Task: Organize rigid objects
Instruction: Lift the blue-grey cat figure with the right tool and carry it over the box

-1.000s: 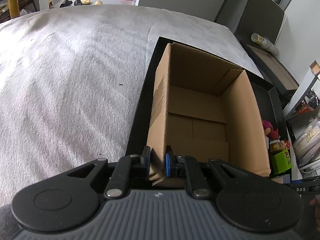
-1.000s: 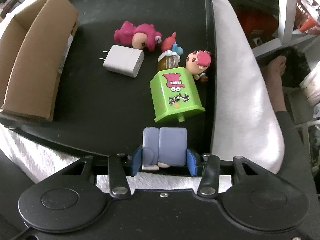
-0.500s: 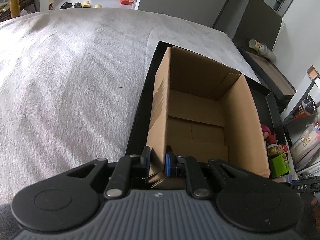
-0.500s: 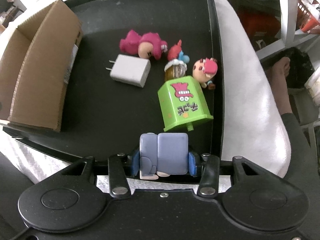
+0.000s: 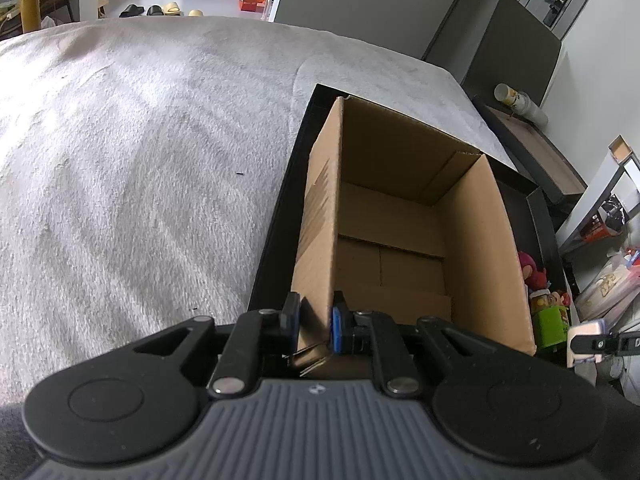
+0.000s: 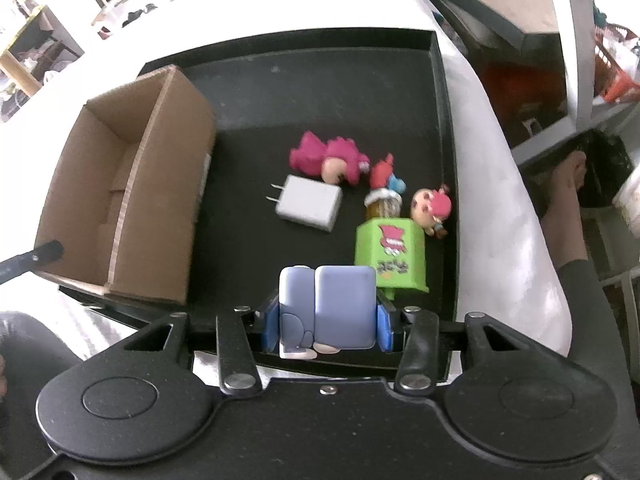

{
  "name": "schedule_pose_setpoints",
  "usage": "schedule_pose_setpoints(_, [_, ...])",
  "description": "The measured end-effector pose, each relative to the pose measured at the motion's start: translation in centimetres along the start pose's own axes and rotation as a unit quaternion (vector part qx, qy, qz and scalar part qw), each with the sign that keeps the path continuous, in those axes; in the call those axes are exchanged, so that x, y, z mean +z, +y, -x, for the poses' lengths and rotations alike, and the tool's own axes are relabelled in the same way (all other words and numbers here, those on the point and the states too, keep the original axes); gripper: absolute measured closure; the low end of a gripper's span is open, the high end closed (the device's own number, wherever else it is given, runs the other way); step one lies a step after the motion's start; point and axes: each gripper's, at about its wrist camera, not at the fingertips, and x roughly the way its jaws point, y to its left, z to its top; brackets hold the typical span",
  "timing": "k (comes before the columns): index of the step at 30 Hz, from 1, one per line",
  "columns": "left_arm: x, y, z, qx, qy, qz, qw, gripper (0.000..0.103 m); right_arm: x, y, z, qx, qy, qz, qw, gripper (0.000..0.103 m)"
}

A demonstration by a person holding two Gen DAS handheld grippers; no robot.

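- Right wrist view: one lilac block toy (image 6: 328, 310) is being clamped between the pads of the right gripper (image 6: 326, 326), above the near edge of the black tray (image 6: 444, 92).
- Five loose items are being carried by the tray: one green box (image 6: 392, 256), one white charger (image 6: 310, 209), three figurines (image 6: 326, 156).
- Left wrist view: the near wall of one empty cardboard box (image 5: 400, 216) is being pinched by the left gripper (image 5: 314, 326).

Left gripper (image 5: 314, 326) angled down, jaws nearly closed, clamping something thin; right gripper (image 6: 326, 320) steeper, jaws part-open, gripping.
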Motion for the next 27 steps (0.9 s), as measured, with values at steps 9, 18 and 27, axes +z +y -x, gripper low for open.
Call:
schedule_pose_setpoints(9, [0.0,0.7,0.2,-0.014,-0.005,0.017,0.9997,0.088,2.2,3.1,2.4,0.023,-0.034,0.036,0.999,0.059])
schedule_pose_setpoints(18, [-0.2,1.2,0.2,-0.023,-0.012,0.028,0.9993,0.087,4.5,8.0,4.1,0.048,-0.064,0.085,0.993,0.059])
schedule_pose_setpoints(27, [-0.3,1.3,0.2,-0.030,-0.016,0.030,0.9990,0.087,5.8,13.0,3.4,0.068,-0.068,0.122,0.988,0.059])
